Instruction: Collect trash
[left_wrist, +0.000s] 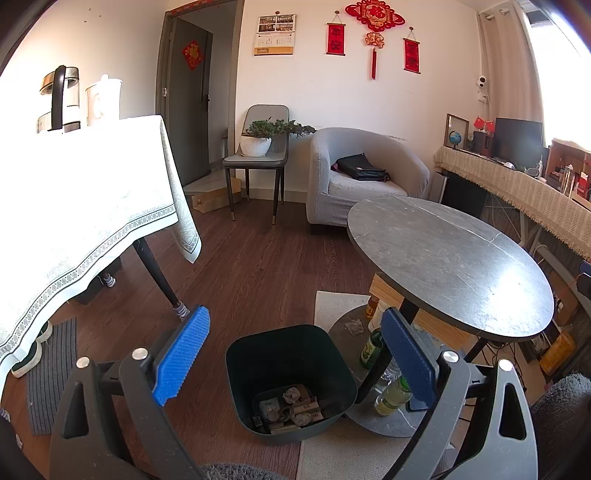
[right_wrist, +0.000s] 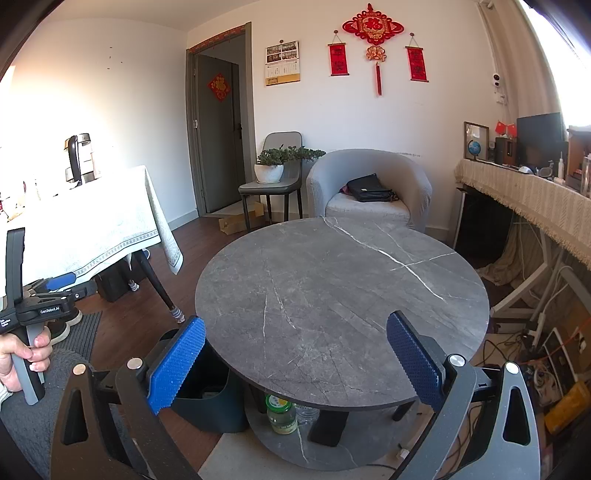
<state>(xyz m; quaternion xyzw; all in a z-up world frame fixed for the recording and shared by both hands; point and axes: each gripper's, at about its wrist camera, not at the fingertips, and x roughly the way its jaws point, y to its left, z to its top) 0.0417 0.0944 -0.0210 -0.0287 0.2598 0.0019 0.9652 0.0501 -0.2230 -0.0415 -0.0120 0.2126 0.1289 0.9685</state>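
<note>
Both grippers: left gripper (left_wrist: 295, 354) and right gripper (right_wrist: 295, 363) are gaping wide, gripping nothing.
Trash: lying crumpled inside the bin (left_wrist: 258, 343) on the floor.
Surroundings: bottles (left_wrist: 393, 395) are crowding the round bench (right_wrist: 340, 295) underneath, beside the bin.

Only readable text is "GenRobot.AI", white on the black body of the left claw (right_wrist: 61, 280), far left of the right claw's view.

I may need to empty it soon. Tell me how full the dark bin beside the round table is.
Mostly empty. The left wrist view looks down into the bin: crumpled paper and wrappers cover only its bottom, with the inner walls bare above them.
</note>
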